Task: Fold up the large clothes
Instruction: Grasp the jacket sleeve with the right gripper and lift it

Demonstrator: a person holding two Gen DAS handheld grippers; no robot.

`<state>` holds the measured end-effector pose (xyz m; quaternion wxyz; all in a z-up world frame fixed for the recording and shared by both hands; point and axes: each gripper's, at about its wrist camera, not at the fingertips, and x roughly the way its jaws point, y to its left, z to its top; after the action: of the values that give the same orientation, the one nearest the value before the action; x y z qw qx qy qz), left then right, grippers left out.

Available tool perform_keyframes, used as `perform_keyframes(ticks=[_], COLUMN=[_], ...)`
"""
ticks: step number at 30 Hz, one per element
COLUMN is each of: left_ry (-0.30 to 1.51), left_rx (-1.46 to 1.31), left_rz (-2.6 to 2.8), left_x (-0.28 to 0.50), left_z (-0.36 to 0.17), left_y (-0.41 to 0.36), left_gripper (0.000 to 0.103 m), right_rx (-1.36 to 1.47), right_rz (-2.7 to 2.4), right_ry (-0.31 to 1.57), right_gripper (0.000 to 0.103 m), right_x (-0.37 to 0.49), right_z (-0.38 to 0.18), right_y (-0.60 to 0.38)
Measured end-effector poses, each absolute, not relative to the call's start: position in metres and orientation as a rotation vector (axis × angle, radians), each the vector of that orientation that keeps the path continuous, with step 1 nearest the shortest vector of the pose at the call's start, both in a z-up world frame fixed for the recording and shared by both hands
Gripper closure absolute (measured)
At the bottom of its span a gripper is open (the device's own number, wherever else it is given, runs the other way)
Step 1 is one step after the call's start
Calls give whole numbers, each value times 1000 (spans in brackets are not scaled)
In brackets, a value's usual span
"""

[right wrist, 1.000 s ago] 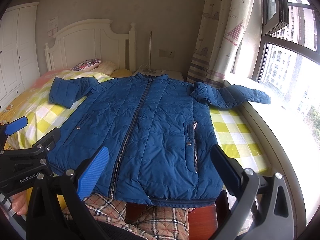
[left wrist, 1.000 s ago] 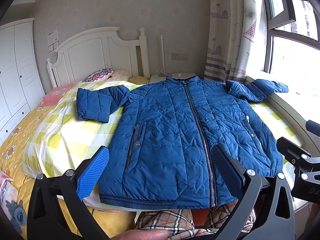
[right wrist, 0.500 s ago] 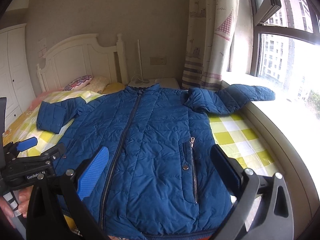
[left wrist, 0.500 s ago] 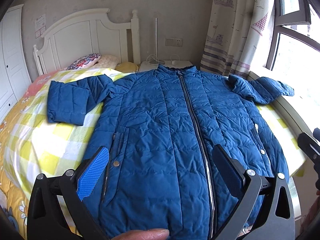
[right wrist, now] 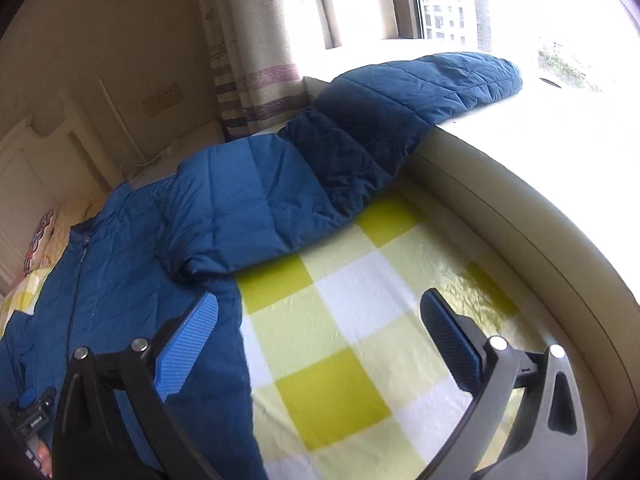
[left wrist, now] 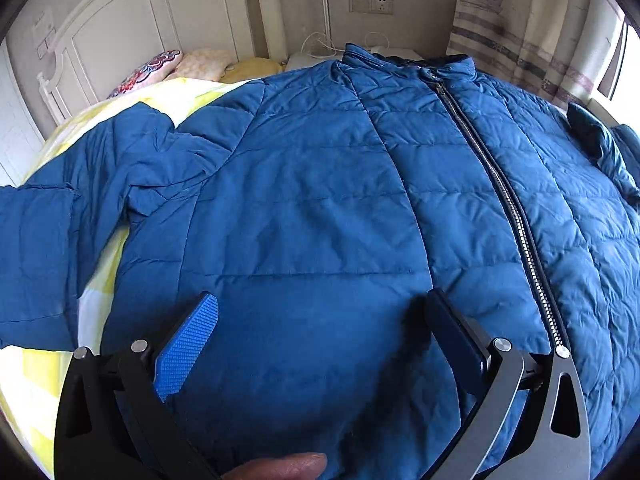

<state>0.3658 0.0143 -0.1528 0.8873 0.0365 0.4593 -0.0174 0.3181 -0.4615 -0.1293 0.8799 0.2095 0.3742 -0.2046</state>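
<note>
Here, a blue quilted jacket [left wrist: 320, 200] is seen spread front-up on a bed, over a yellow-and-white checked sheet [right wrist: 360, 340], with its zipper [left wrist: 516, 216] closed and its collar toward the white headboard [left wrist: 132, 40]. One sleeve [left wrist: 52, 240] is laid out to the left of the body; the other sleeve [right wrist: 360, 128] is draped off the bed edge and up onto the window ledge [right wrist: 520, 152].

The left gripper [left wrist: 320, 332] is held low over the jacket's chest panel, jaws wide, with nothing between them. The right gripper [right wrist: 320, 332] is held over the jacket's right side edge and the bare sheet, jaws likewise wide and empty. No fold appears to have been made yet.

Several risks can be judged from here. If the left jaws are closed where they hover, only a pinch of slippery padded shell may be caught, and the filling could slide out of the grasp. If the right jaws are closed too far outward, the sheet could be gathered together with the jacket hem and dragged along. The sleeve on the ledge could trail or snag on the ledge's edge when that side is lifted, so the fold would be pulled askew. Puffy quilting may also spring back open after being laid over.
</note>
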Motion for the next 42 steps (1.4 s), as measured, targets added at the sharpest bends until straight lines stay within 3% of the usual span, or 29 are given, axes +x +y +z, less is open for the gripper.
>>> perform_keyframes(ticks=[7, 9, 11, 13, 20, 25, 26, 27, 28, 30, 32, 37, 42], left_ry=[933, 934, 930, 931, 930, 929, 929, 929, 929, 929, 929, 927, 926], left_rx=[64, 68, 79, 66, 68, 67, 68, 67, 67, 65, 65, 67, 68], left_rz=[-63, -61, -53, -59, -58, -58, -58, -58, -59, -59, -59, -58, -57], left_x=[362, 363, 363, 363, 363, 363, 363, 363, 363, 363, 363, 363, 363], left_z=[-156, -156, -156, -156, -155, -155, -155, -155, -155, -155, -155, -155, -155], left_y=[17, 16, 15, 17, 16, 16, 16, 16, 16, 16, 16, 16, 16], left_gripper=[4, 4, 4, 4, 4, 4, 4, 4, 4, 4, 4, 4, 4], right_rx=[518, 525, 543, 501, 19, -220, -259, -266, -243, -179, -62, 268, 544], right_rz=[-494, -516, -525, -524, -179, 119, 143, 160, 167, 156, 170, 142, -69], right_ry=[808, 805, 790, 731, 577, 710, 776, 848, 912, 895, 932, 794, 744], right_gripper=[3, 15, 80, 93, 96, 96, 92, 80, 68, 59, 38, 36, 35], right_x=[383, 390, 394, 398, 427, 434, 436, 439, 443, 438, 428, 366, 354], right_z=[-151, -153, -149, -131, -57, -101, -119, -137, -154, -156, -146, -118, -129], right_y=[-520, -528, -531, -517, -329, -187, -169, -160, -160, -167, -183, -256, -359])
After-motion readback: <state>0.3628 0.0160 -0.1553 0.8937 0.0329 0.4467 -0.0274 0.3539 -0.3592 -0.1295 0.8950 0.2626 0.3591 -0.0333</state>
